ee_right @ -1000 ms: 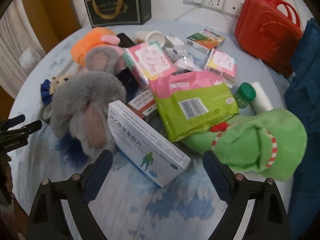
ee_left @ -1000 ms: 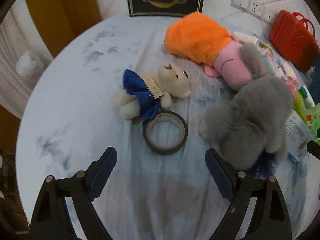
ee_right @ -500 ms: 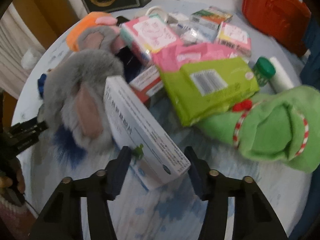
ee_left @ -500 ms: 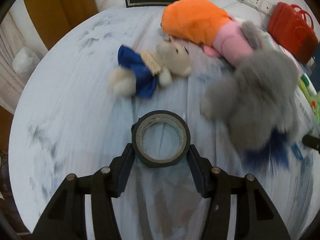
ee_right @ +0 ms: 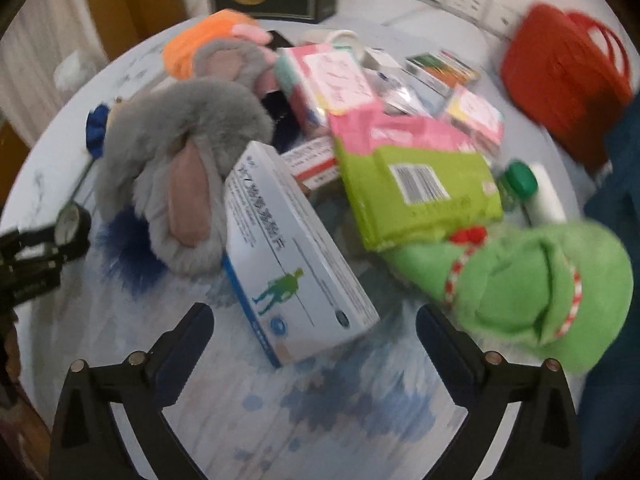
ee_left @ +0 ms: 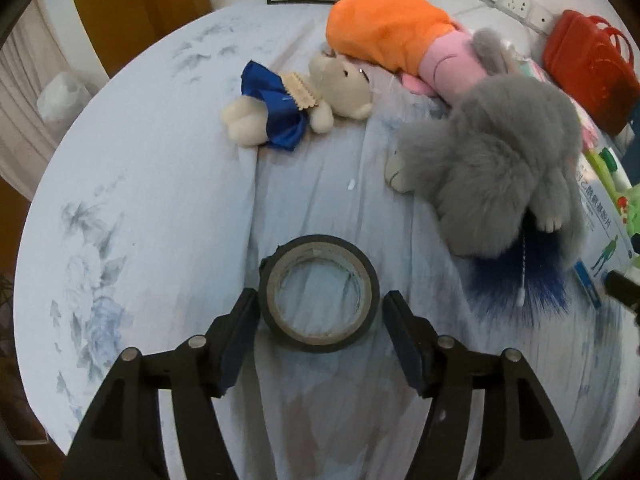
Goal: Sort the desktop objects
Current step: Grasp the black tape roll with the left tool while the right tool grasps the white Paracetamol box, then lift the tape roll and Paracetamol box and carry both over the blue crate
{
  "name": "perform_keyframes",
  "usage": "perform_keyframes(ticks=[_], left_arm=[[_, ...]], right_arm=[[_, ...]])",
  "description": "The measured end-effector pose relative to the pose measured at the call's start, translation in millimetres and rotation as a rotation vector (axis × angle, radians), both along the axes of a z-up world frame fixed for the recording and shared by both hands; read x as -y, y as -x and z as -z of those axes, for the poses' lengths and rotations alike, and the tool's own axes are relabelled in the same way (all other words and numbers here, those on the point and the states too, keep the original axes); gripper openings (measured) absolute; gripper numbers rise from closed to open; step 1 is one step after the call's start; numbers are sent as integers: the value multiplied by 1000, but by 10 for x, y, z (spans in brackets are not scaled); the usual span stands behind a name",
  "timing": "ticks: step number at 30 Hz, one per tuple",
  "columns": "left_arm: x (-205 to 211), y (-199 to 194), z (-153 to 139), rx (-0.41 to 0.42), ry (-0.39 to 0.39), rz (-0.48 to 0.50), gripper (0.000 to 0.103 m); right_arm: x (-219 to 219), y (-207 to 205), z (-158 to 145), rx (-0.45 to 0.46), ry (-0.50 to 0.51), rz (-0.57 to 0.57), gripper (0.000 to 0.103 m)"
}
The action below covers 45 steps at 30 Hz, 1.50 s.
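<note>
A dark roll of tape (ee_left: 319,294) lies flat on the pale blue cloth (ee_left: 152,200). It sits between the fingers of my left gripper (ee_left: 321,295), whose jaws are opening; a small gap shows on the right side. In the right wrist view a white and blue medicine box (ee_right: 296,256) lies tilted against a grey plush (ee_right: 180,152). Its near end reaches between the fingers of my right gripper (ee_right: 312,312), whose jaws are opening wide and stand clear of the box. My left gripper (ee_right: 32,248) shows at that view's left edge.
A small bear in a blue dress (ee_left: 296,108), an orange and pink plush (ee_left: 392,40) and the grey plush (ee_left: 500,168) lie beyond the tape. A green plush (ee_right: 532,284), a green packet (ee_right: 420,196), several boxes and a red basket (ee_right: 560,76) crowd the right side.
The left jaws closed around the tape, which now lies further from the bear, then eased apart. The right jaws closed on the medicine box and have sprung wide open.
</note>
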<state>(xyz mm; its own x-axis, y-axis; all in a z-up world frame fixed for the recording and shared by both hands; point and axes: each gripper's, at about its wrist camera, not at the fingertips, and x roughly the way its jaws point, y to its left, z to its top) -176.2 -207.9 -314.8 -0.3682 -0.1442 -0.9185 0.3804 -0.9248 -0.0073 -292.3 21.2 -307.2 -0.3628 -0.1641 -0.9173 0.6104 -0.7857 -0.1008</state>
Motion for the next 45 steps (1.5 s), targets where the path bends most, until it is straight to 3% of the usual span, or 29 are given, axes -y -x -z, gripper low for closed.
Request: perform_keyframes(ticks=[2,4,5,6,7,8,10,12,13,14,15,20,23,24,25,26,29,33,34,37,45], left_arm=[[-25,-27,-12,-13,4,-4,55],[-83,-69,-23,-12,10,1,55],[-115,-101,-29,-12,10,0,55],[-146,-143,-33,-12,-1,-2,55],[-170,-181,-36,-13,-9,-7,55],[-229,-239,-39,-15,-16,-11,55],[-348,-316,-65,-15,-25,-11,55],[-466,-389,-117,-26,-16,-16,55],[-518,-422,-155,-32,-12,-24,55],[-582,-457,-197,-42,-15,-32,55],[-643,-487,-243,-52,-18,-37,55],[-856,-329,-280,-85,-5,-72,55],[-939,-186,-214,-86,-17,-98,55],[-952,-146,-193,-82,-22,-103,55],[-990,-147,-178,-79,-20,-104,55],[-1009,-122,-171,-75,-10,-104,55],[-1026,-144,-151,-63,17,-101,55],[-1010,-123,-119,-54,12,-103,55],[-1014,-114,-125,-53,12,-98,55],[-1051,-122,-133,-40,37,-77,55],[-984,-171,-44,-26,32,-77,55]], right_arm=[[106,-41,78,-40,-37,-50,102],[155,-34,201,-35,-59,-59,98],[125,-30,278,-3,-59,-40,80],[84,-2,322,42,-39,-12,79],[-3,9,369,102,2,13,65],[-75,-6,378,125,31,29,59],[-148,-82,390,151,34,26,59],[-208,-177,384,191,74,0,62],[-237,-223,365,184,79,-11,74],[-260,-268,320,140,63,-26,93],[-270,-293,271,93,51,-41,99],[-200,-298,10,-94,25,-156,102],[-69,-139,-55,-100,83,-190,100],[-69,-76,-4,-75,103,-183,94],[-53,8,98,-21,106,-167,65],[-56,80,205,31,93,-145,51],[-173,55,241,117,173,-132,51],[-224,-162,287,199,187,-158,51],[-228,-217,286,194,178,-165,57],[-160,-320,238,122,141,-197,100],[127,-386,454,80,59,-201,101]])
